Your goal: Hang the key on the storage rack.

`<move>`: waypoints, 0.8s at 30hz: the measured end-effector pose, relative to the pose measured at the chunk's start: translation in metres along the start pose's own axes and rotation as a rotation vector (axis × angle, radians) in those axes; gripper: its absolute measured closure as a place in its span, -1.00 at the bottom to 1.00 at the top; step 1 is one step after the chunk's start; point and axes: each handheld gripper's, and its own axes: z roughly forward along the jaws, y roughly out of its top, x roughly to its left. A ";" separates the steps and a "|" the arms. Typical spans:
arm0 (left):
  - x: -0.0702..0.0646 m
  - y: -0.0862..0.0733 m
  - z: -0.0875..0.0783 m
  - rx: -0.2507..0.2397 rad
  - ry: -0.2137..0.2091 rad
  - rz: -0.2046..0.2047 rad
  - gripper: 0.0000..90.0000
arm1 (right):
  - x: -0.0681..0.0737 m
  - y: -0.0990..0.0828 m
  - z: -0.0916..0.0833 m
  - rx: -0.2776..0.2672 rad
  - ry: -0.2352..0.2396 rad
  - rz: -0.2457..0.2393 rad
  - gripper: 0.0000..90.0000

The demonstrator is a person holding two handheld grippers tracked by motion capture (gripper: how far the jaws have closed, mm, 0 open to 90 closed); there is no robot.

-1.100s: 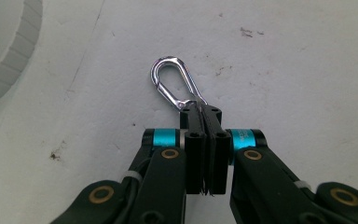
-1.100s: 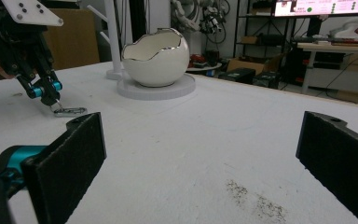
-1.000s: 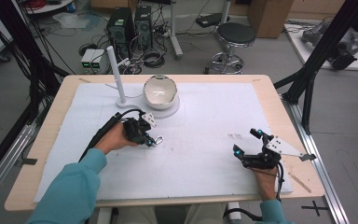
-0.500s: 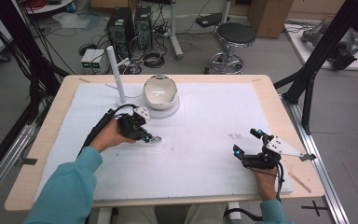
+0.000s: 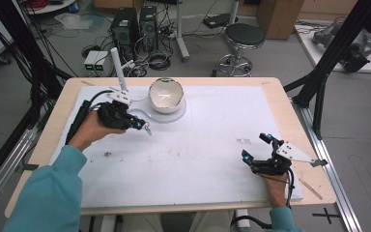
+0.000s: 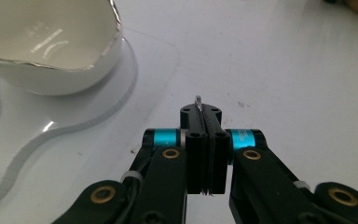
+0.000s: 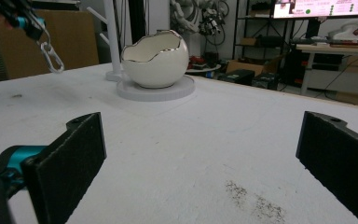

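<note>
Clip (image 7: 51, 57), a small metal snap hook, is pinched in the left gripper (image 5: 142, 126) and hangs off its tips, clear of the surface (image 5: 198, 159). From the left gripper view a sliver of metal (image 6: 198, 102) pokes out between the closed jaws, which are pressed tight on it.

Progress, my read: pickup is done, the clip is off the surface. Left to do is the placement. Egg-shaped bowl (image 5: 165, 95) on its round base (image 5: 174, 115) sits just beside the left gripper, and the white peg stand (image 5: 118, 67) is behind it; either could be the target, can't tell which. Bowl looks empty from the left gripper view (image 6: 42, 42).

Relative position: clip dangles below and slightly ahead of the left gripper tips, near the base's edge, not touching it.

Right gripper (image 5: 260, 153) rests on the surface well apart on the near right side, jaws wide, nothing between them.

Risk: the clip is held by a thin edge and could swing or slip.
</note>
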 end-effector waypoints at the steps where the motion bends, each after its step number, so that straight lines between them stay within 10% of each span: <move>1: 0.002 0.002 -0.005 -0.008 0.009 -0.002 0.97 | 0.000 0.000 0.000 -0.002 0.001 0.000 -0.99; 24: 0.040 0.033 -0.075 -0.084 0.159 -0.030 0.97 | 0.000 0.000 0.000 0.000 0.000 0.003 -0.99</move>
